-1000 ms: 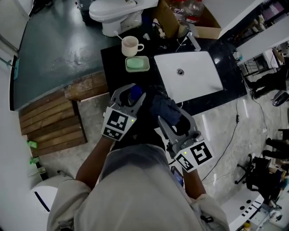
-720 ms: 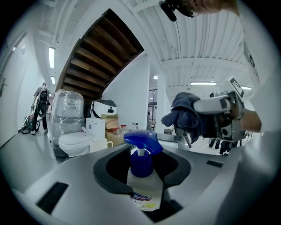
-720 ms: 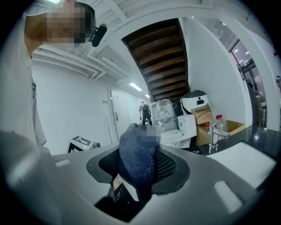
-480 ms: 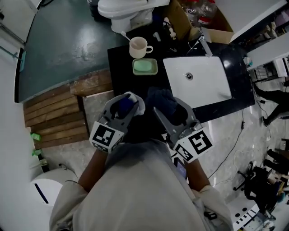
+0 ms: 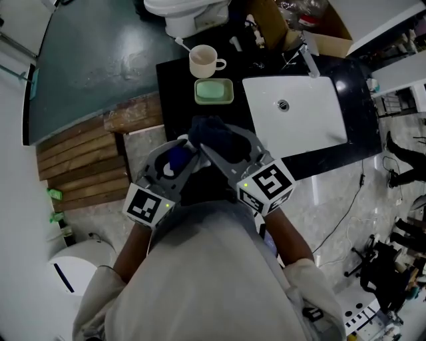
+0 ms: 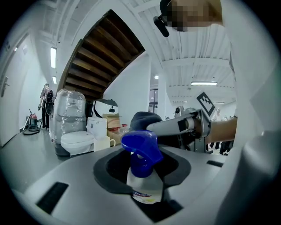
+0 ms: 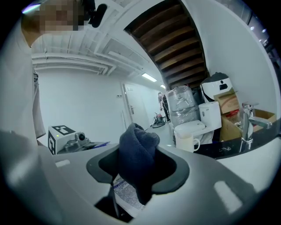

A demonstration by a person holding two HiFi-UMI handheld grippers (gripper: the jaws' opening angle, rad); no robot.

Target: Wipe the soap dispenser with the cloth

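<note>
My left gripper [image 5: 174,158] is shut on the soap dispenser [image 5: 177,160], a white bottle with a blue pump head [image 6: 141,148], and holds it upright in front of the person. A printed label shows low on the bottle [image 6: 144,193]. The dark blue cloth [image 5: 213,135] is bunched between the jaws of my right gripper [image 5: 218,141], which is shut on it. The cloth lies against the dispenser's right side. In the right gripper view the cloth [image 7: 138,154] covers most of the bottle, and only the label [image 7: 126,196] shows under it.
Beyond the grippers a black counter [image 5: 174,80] carries a white sink basin [image 5: 313,123] with a faucet [image 5: 307,56], a cream mug [image 5: 203,61] and a green soap dish [image 5: 213,91]. A toilet [image 5: 190,14] and a cardboard box [image 5: 323,33] stand behind. Wooden pallets [image 5: 80,166] lie at the left.
My right gripper has swung left with the cloth until it meets the dispenser. My left gripper has drifted a little left and nearer the person, still holding the bottle.
</note>
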